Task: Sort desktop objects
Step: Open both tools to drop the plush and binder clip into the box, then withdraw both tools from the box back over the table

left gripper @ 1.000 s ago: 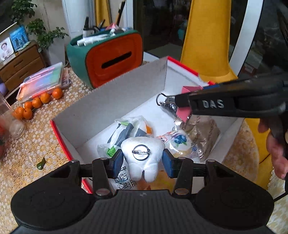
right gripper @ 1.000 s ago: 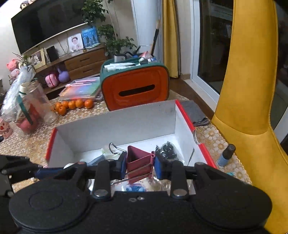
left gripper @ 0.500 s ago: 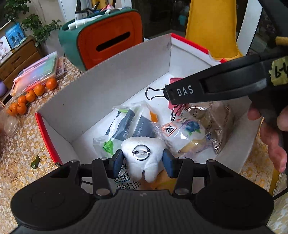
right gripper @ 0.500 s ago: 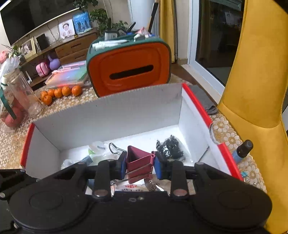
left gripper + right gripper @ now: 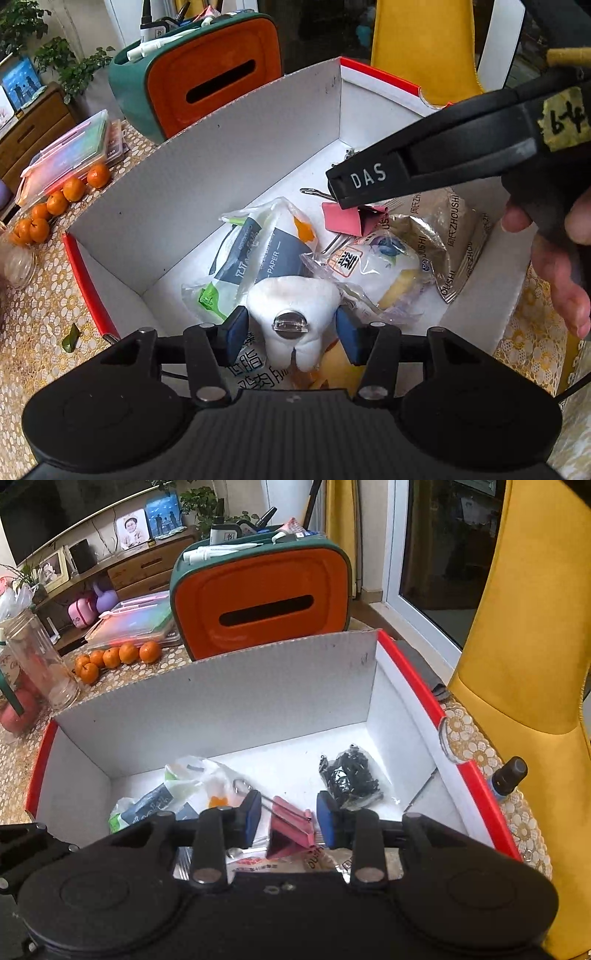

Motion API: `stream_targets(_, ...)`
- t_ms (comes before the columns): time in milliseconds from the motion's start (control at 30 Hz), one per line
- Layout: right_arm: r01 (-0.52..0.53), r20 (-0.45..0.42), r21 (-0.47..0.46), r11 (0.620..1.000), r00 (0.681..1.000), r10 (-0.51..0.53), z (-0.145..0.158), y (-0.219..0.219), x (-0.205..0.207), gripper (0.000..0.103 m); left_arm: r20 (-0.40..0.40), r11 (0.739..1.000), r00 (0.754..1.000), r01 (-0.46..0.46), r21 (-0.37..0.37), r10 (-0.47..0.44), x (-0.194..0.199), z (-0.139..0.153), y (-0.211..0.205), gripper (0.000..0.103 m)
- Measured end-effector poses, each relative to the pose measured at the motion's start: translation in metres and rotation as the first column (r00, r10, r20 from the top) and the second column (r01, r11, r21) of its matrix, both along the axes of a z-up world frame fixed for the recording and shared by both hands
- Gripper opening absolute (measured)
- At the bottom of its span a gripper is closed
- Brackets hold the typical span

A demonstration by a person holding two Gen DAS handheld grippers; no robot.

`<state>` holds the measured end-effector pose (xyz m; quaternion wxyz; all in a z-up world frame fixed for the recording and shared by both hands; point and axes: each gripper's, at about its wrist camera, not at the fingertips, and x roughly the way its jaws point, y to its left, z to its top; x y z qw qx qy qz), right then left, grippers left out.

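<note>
Tooth plush (image 5: 293,314) only in left view, black clips (image 5: 351,775) only in right

Lace-clothed table (image 5: 122,679) under box (image 5: 221,705), oranges (image 5: 118,657)

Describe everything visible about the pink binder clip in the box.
The pink binder clip is a folded pink body, metal by its look, with silver wire handles. It lies tilted inside the white, red-edged cardboard box, resting on the snack packets. It sits between the blue pads of the right tongs, whose jaws have just been opening; gaps show on both sides, so nothing grips it. One wire handle pokes out toward the far wall.
</note>
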<state>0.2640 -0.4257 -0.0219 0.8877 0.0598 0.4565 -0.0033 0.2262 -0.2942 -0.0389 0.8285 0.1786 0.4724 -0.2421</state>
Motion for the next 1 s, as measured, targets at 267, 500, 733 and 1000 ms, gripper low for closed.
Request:
stream_targets(267,0.014,0.045,0.024,1.0,0.999,-0.015,0.014,-0.007,-0.015,0.064,0.027,0.998,0.998,-0.051,-0.037,0.052,-0.004,0.013,0.009,0.074)
stream_targets(500,-0.012,0.078,0.056,0.998,0.997,0.008,0.032,-0.007,-0.033,0.075,0.051,0.992,0.996,-0.069,-0.108,0.075,-0.022,0.032,0.02,0.074)
stream_targets(733,-0.047,0.126,0.078,0.996,0.991,0.036,0.055,0.0,-0.057,0.081,0.076,0.979,0.993,-0.074,-0.188,0.089,-0.049,0.058,0.038,0.074)
stream_targets(1000,-0.091,0.164,0.093,0.992,0.984,0.075,0.076,0.018,-0.091,0.088,0.11,0.971,0.99,-0.063,-0.229,0.09,-0.084,0.088,0.072,0.074)
